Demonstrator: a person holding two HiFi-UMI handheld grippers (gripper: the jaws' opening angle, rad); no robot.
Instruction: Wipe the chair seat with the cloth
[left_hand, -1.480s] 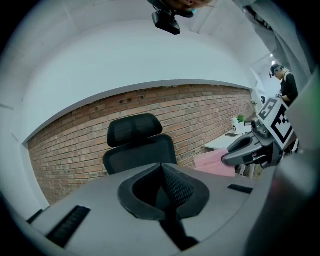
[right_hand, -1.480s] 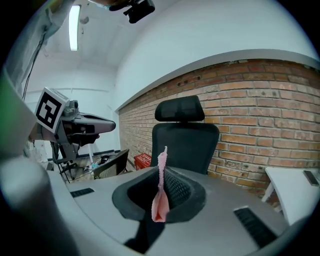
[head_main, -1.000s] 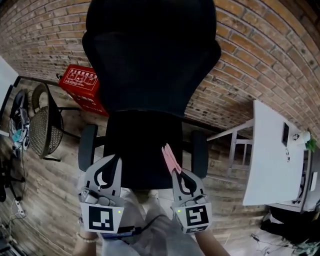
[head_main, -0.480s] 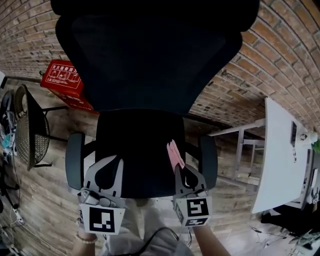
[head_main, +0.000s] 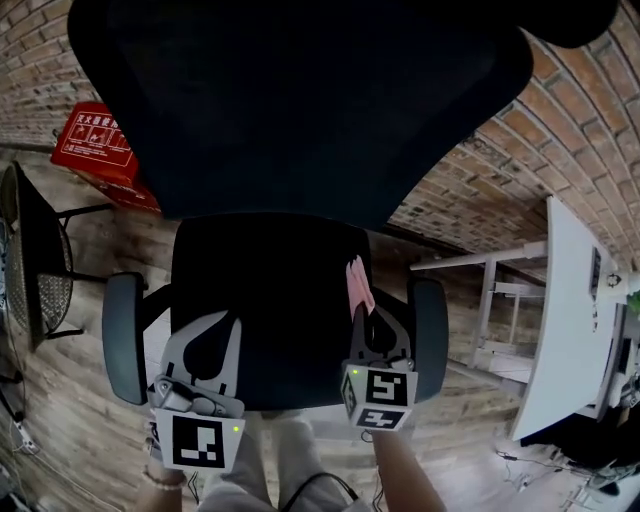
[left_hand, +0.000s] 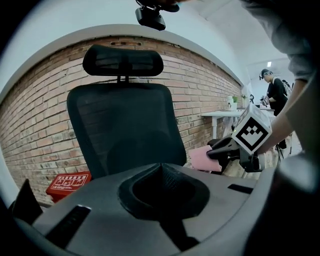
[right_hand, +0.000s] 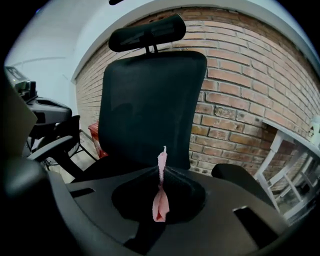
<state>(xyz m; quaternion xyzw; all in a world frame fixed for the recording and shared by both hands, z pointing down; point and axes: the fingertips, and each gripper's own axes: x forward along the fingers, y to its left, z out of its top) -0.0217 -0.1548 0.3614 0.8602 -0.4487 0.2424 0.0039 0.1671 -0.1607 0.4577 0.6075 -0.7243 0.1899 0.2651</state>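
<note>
Two grippers (head_main: 228, 322) (head_main: 366, 318), one pink cloth (head_main: 358, 285), one black office chair (head_main: 270, 300), one red box (head_main: 95, 150) and seemingly one white table (head_main: 565, 320) were counted.

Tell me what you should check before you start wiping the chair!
1. Is the cloth pinched in the right tool? Ok.
2. Is the left tool shut with nothing in it? Ok.
3. Is the cloth above the chair seat? Ok, near its right side.
4. Is the cloth touching the seat? Cannot tell.
5. Is the cloth spread flat for wiping? Not ok, it sticks out as a folded strip.
</note>
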